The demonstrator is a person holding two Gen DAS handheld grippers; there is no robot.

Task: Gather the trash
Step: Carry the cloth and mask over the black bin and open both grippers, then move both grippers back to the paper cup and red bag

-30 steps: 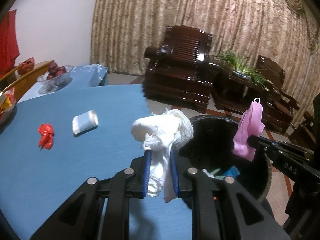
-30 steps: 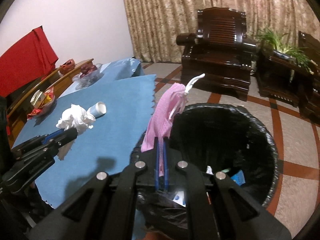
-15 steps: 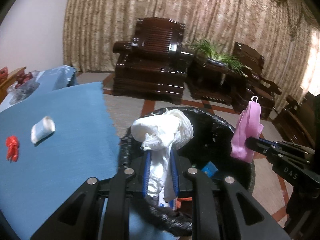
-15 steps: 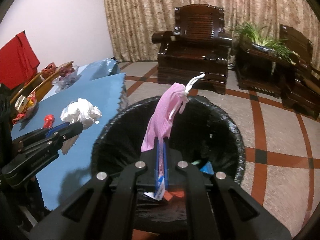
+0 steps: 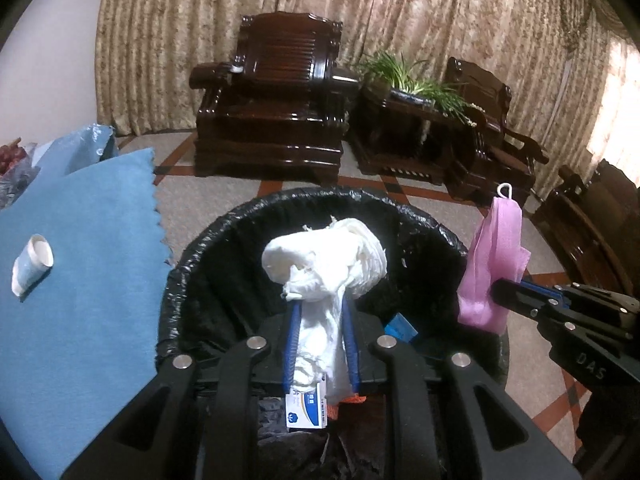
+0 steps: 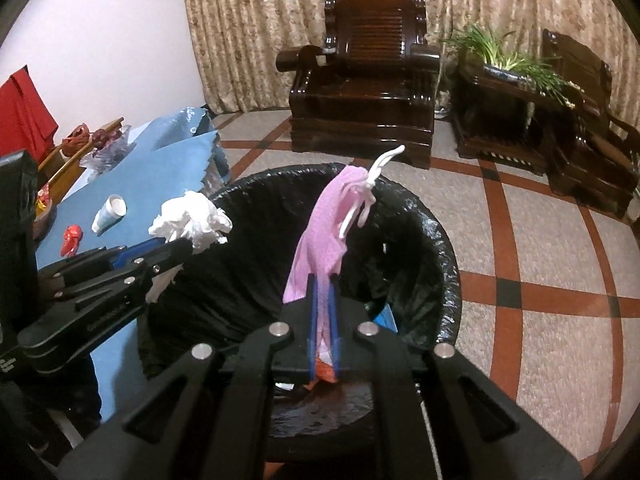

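A black-lined trash bin [image 5: 320, 194] stands on the floor beside the blue table [image 5: 80, 240]. My left gripper [image 5: 320, 308] hangs over the bin's mouth with a crumpled white tissue [image 5: 328, 256] between its blue pads. Its jaws are opening, and the pads still touch the tissue. My right gripper [image 6: 324, 280] is over the bin [image 6: 448, 256] too, with a pink face mask [image 6: 332, 216] standing upright between its pads. Those jaws are opening as well. From each wrist view the other gripper [image 5: 498, 288] [image 6: 180, 246] shows at the side with its load.
A paper cup [image 6: 110, 212] and a red wrapper [image 6: 72, 238] lie on the table. A small white-and-blue box [image 5: 306, 410] and other litter sit inside the bin. Dark wooden armchairs [image 5: 276, 100] and a potted plant [image 5: 404, 76] stand beyond, across tiled floor.
Both grippers moved off the table edge to above the bin's opening and dipped lower, carrying the tissue and the mask. The gap between each pair of pads has widened slightly.
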